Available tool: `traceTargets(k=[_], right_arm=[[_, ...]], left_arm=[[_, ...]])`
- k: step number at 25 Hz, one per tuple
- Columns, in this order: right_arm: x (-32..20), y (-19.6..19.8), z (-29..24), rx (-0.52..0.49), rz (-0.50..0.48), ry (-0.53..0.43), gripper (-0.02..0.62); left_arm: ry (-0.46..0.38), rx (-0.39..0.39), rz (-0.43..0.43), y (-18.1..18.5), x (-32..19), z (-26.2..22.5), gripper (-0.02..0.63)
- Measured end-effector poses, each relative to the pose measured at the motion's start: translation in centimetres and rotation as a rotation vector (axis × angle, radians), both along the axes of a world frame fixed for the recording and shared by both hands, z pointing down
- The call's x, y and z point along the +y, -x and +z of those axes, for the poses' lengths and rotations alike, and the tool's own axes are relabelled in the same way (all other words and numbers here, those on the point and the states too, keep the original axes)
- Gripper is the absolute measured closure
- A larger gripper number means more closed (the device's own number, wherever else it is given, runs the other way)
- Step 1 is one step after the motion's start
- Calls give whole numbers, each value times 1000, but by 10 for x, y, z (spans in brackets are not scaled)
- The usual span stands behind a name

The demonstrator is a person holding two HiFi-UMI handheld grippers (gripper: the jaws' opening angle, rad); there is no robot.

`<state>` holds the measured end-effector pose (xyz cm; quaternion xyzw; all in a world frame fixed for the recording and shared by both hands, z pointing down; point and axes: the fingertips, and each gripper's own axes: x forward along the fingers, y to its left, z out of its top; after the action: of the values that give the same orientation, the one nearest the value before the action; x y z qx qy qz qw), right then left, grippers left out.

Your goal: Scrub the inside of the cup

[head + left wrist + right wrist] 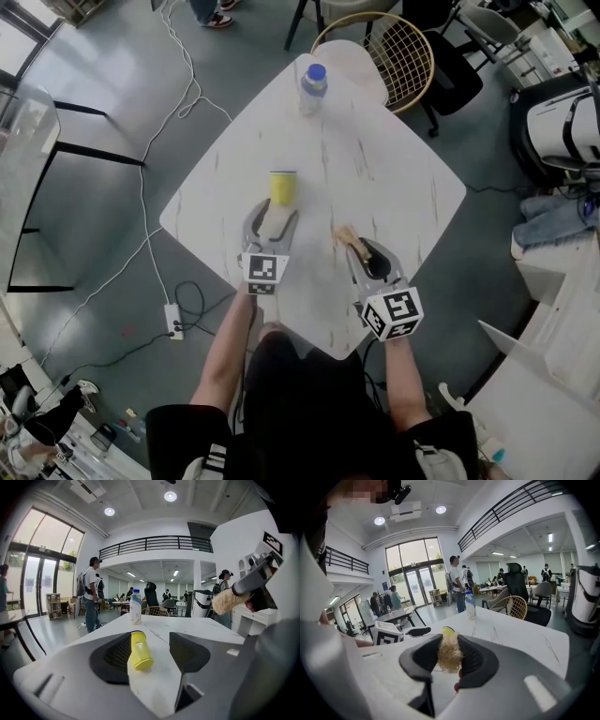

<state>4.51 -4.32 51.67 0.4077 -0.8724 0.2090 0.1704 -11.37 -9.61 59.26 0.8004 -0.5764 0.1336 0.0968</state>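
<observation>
Head view first: white table [394,178], and the yellow cup [283,187] sits near the middle, just past the tips of the left tongs [272,223]. The right tongs [361,255] are a bit off to the side with a tan bristly brush [347,236] sticking out the front. A water bottle [312,86] stands at the far corner, next to a wicker chair [398,52].

Left gripper view: the tongs are fairly wide apart and the cup [139,649] is between them, hugging the left pad. There's a clear gap to the right pad, so nothing's gripped. Can't tell if it actually touches that left pad. The brush [228,601] hangs in the air up at the right, well clear of the cup.

Right gripper view: the tongs are clamped on the brush [449,653], fuzzy head poking up between the pads. The cup's yellow rim [448,631] peeks out right behind it, bottle [471,604] further back on the table.
</observation>
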Motion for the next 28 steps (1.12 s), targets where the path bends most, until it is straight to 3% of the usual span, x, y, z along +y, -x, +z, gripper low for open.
traceTargets(k=[16, 28], right_arm=[[30, -8, -51, 22, 72, -188, 489], [68, -13, -79, -16, 160, -271, 489]], left_arm=[[-119, -19, 57, -9, 54, -102, 484], [-191, -12, 115, -14, 98, -151, 586]])
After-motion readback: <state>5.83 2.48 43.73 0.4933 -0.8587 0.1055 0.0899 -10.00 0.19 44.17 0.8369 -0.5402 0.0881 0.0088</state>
